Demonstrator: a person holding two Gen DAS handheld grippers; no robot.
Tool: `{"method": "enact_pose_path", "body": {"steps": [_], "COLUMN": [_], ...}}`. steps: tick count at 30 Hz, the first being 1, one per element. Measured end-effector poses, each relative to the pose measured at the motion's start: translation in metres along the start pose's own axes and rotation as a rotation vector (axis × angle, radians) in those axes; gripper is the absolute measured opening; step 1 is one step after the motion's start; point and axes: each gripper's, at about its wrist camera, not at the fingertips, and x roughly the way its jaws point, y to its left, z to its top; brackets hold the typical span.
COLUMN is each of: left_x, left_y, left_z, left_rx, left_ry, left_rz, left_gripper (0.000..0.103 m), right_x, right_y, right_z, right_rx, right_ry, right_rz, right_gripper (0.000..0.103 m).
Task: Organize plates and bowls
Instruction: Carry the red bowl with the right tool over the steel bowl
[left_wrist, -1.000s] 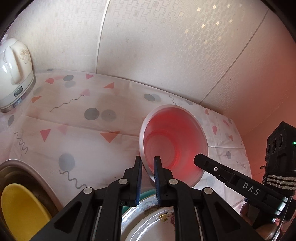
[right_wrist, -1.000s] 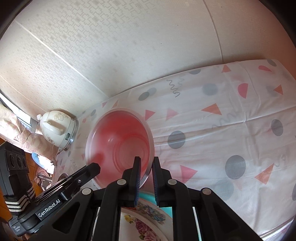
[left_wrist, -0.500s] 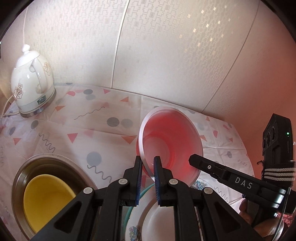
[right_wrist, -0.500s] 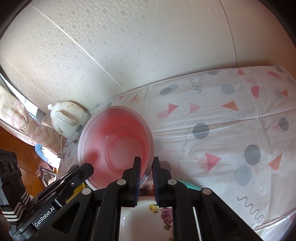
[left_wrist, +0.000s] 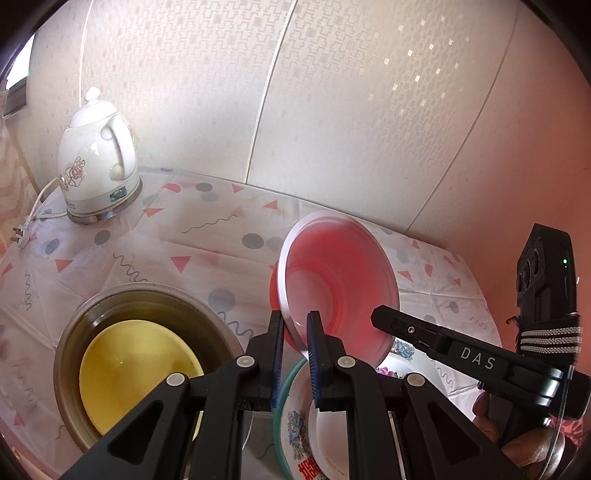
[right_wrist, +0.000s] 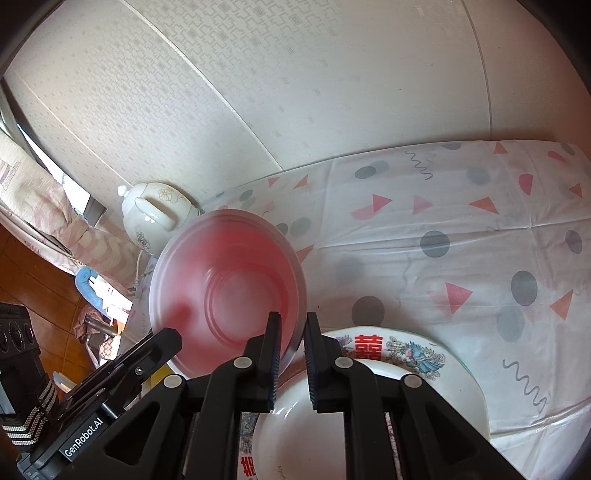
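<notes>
— Both grippers, left (left_wrist: 295, 326) and right (right_wrist: 291, 328), we clamp on the pink bowl's (left_wrist: 338, 291) rim, tilted above the floral plate (right_wrist: 424, 365).

— Farther off, our patterned tablecloth (right_wrist: 461, 236), the steel bowl (left_wrist: 92, 310) holding a yellow one (left_wrist: 136, 365), the kettle (left_wrist: 98, 162) near the wall.

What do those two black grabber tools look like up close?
Both are matte black, built of angular linked bars with silver round rivets. The left gripper and right gripper each have two flat narrow fingers faced with ribbed blue pads. White lettering marks their sides: "DAS" on the right one, "GenRobot.AI" on the left. Each carries a black camera box bound with a black-and-white striped strap.
</notes>
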Motion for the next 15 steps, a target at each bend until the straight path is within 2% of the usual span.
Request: {"method": "enact_pose_path", "body": {"steps": [15], "left_x": [-0.028], "left_y": [0.016], "left_z": [-0.014], "left_rx": [-0.024], "left_ry": [-0.027], "left_rz": [-0.004], "left_gripper": [0.012], "right_x": [-0.003], "right_y": [0.023], "right_z": [-0.018], "right_rx": [-0.023], "right_ry": [0.013], "right_rz": [0.019], "right_gripper": [0.013]}}
